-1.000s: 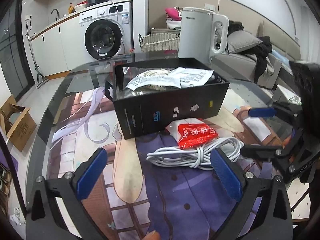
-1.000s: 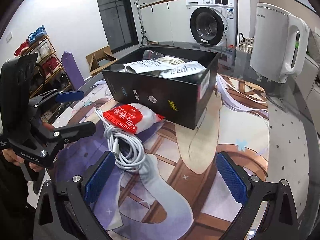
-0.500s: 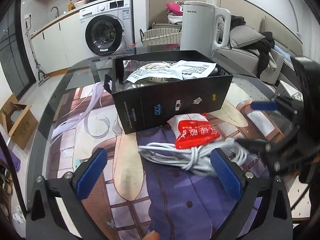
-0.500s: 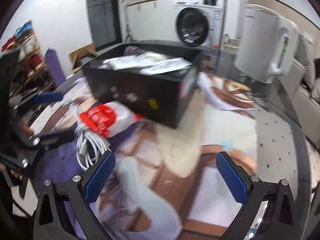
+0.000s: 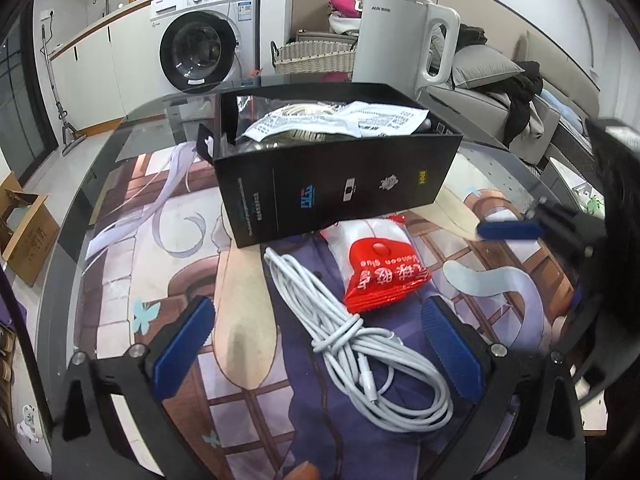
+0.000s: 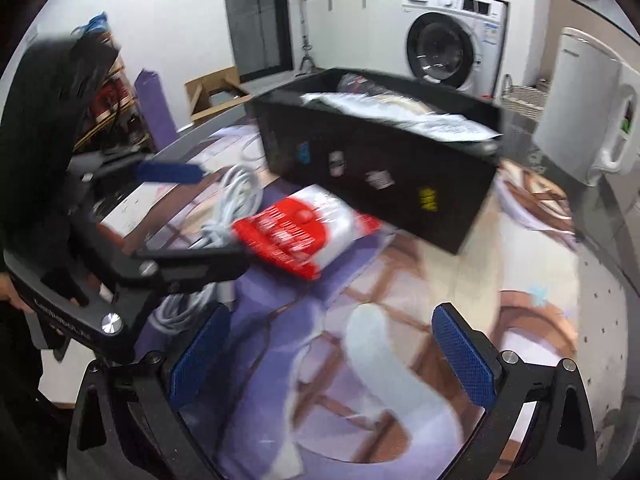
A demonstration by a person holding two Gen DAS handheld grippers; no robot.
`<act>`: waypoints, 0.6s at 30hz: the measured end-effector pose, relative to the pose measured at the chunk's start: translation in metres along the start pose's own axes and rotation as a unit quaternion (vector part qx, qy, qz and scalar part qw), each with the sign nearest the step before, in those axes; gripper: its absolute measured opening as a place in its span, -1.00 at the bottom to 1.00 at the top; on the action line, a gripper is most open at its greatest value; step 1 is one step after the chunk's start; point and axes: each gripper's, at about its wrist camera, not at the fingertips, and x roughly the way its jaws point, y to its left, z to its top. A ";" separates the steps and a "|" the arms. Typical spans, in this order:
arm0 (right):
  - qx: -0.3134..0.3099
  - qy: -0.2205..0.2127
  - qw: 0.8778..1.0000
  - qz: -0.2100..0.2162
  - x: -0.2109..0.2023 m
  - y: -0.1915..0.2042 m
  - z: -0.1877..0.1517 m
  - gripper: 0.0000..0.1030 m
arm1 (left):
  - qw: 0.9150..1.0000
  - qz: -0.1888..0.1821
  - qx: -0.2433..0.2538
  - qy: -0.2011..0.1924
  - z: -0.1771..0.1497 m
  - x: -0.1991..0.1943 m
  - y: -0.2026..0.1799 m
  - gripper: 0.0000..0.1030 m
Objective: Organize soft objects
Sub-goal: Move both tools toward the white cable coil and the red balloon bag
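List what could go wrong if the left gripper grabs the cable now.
1. The white cable is a loose coil between the open left gripper's fingers; a pinch may catch only some loops, so the rest trails.
2. The red packet lies touching the cable and could get dragged.
3. The black box already looks full; the cable may spill over its rim.

A coiled white cable (image 5: 360, 344) is lying beside a red-and-white packet (image 5: 378, 264) (probably touching it), both resting before the filled black box (image 5: 336, 184).
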 end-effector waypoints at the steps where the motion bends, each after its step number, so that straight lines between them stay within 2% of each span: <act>1: 0.004 -0.001 1.000 -0.007 -0.001 -0.004 0.000 0.99 | 1.000 0.001 0.001 0.007 -0.001 0.001 0.001 1.00; 8: 0.018 0.006 1.000 -0.011 0.002 -0.020 0.004 0.99 | 1.000 0.000 -0.013 0.018 -0.010 -0.001 0.012 1.00; 15: -0.022 0.013 1.000 0.006 0.015 -0.002 0.022 0.99 | 1.000 0.009 -0.021 0.022 -0.011 -0.004 0.023 1.00; 18: -0.035 0.021 0.999 -0.001 0.025 0.002 0.028 0.99 | 0.999 0.012 -0.028 0.025 -0.012 -0.005 0.029 1.00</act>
